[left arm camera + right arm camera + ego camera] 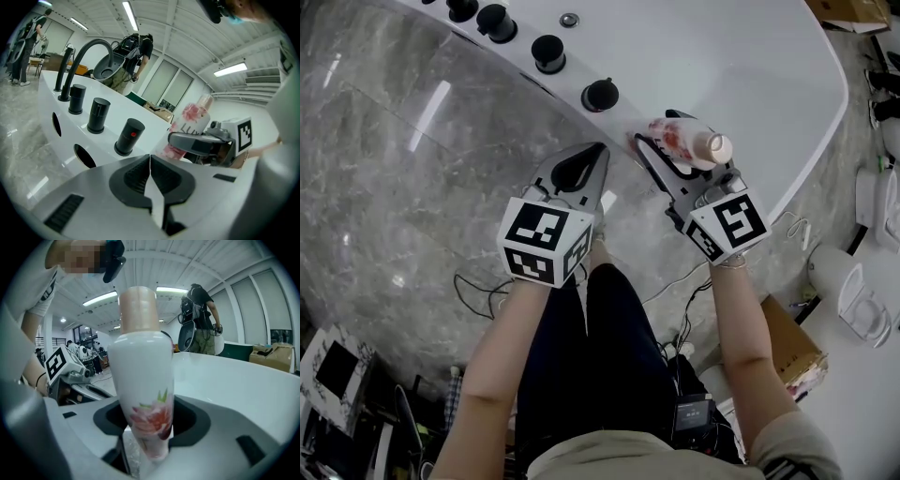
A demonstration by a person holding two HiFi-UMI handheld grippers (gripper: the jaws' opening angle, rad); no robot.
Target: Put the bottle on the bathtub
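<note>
Right gripper (149, 430) clamps bottle (143, 376); cap (137, 308) on

White bottle (140, 371) w/ pink flowers

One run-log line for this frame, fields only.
left gripper: jaws shut, empty | right gripper: jaws clamped on bottle | bottle: at bathtub rim, contact unclear

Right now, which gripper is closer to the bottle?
Right. The right gripper is clamped on the lower body of the bottle, at the edge of the bathtub. The left gripper is off to its left, jaws together, not touching it.
</note>
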